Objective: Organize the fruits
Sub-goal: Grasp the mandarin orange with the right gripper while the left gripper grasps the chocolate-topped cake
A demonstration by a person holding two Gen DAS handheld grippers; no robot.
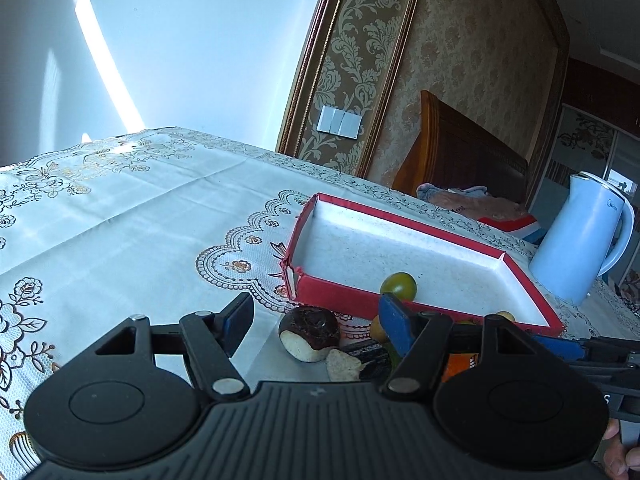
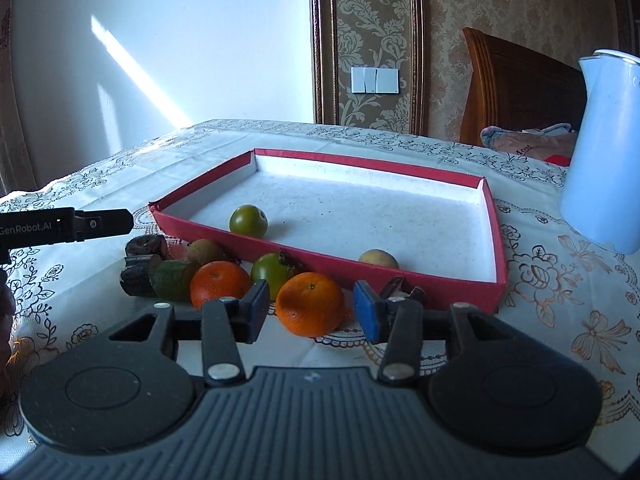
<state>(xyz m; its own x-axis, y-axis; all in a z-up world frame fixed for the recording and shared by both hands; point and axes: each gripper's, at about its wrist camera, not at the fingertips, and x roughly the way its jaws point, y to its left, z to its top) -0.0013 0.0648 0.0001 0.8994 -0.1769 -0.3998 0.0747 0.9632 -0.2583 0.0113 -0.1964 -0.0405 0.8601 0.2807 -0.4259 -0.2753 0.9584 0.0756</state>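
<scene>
A shallow red tray (image 2: 400, 277) with a white floor lies on the table; it also shows in the left wrist view (image 1: 340, 290). Inside it sit a green round fruit (image 2: 248, 221) and a small yellowish fruit (image 2: 378, 258). In front of the tray lie two oranges (image 2: 310, 304) (image 2: 219, 283), a green persimmon-like fruit (image 2: 274, 270), an avocado (image 2: 172, 279) and dark snack pieces (image 2: 138, 268). My right gripper (image 2: 312, 314) is open, its jaws on either side of the nearer orange. My left gripper (image 1: 316, 322) is open above a chocolate-topped bun (image 1: 309, 333).
A white electric kettle (image 2: 604, 152) stands to the right of the tray, also in the left wrist view (image 1: 584, 236). A wooden chair with folded cloth (image 2: 528, 146) stands behind the table. The lace-patterned tablecloth (image 1: 120, 216) stretches to the left.
</scene>
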